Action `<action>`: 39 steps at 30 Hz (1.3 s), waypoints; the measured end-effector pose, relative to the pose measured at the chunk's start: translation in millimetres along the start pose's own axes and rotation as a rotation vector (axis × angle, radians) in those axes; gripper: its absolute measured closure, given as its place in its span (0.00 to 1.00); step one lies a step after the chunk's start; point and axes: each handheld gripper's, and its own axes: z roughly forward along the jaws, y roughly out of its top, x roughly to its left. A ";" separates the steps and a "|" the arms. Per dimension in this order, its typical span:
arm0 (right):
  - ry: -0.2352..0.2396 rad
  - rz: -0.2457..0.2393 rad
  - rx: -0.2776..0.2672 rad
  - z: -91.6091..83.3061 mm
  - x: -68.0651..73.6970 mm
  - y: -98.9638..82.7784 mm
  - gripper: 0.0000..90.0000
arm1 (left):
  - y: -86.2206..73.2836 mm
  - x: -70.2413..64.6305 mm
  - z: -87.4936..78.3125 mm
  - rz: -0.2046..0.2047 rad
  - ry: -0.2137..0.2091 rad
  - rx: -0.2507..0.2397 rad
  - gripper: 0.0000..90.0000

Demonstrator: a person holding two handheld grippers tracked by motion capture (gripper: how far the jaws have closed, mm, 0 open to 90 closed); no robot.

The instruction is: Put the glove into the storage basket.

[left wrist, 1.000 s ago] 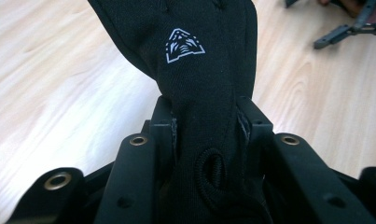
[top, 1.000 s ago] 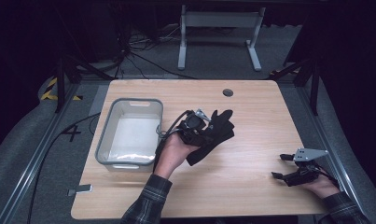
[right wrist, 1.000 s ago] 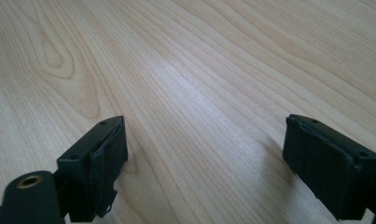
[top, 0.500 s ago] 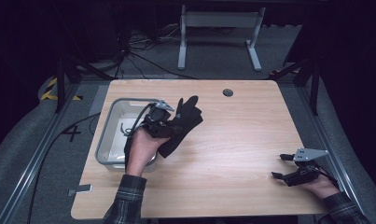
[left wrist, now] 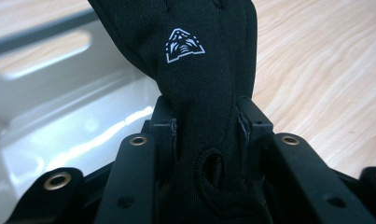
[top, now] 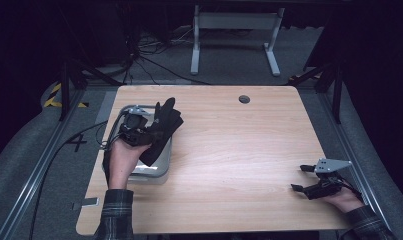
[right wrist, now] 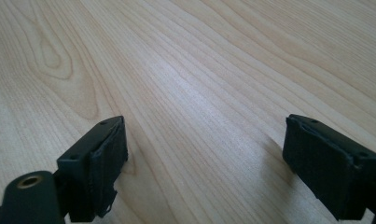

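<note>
At the near right corner of a light wooden table, a person's right hand rests holding the right gripper, its two black jaws spread wide apart with bare wood between them, just above the tabletop. Farther back on the left, the left hand holds the left gripper over a clear plastic bin that sits along the table's left edge. The left gripper's jaws are clamped on the cuff of a black glove, which bears a small white triangular logo and hangs above the bin's right rim, its fingers pointing away toward the far side of the table.
</note>
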 end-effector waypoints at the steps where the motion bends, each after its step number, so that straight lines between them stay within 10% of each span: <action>1: 0.000 0.000 0.000 0.0 0.0 0.0 0.16 | -3.5 4.5 0.5 -0.009 0.004 0.008 0.73; 29: -0.003 0.001 -0.001 0.3 -0.4 0.2 0.16 | -32.5 41.8 40.9 -0.084 0.060 0.175 0.69; 39: -0.004 0.002 -0.001 0.3 -0.4 0.2 0.16 | -34.7 48.8 43.7 -0.109 0.114 0.171 0.33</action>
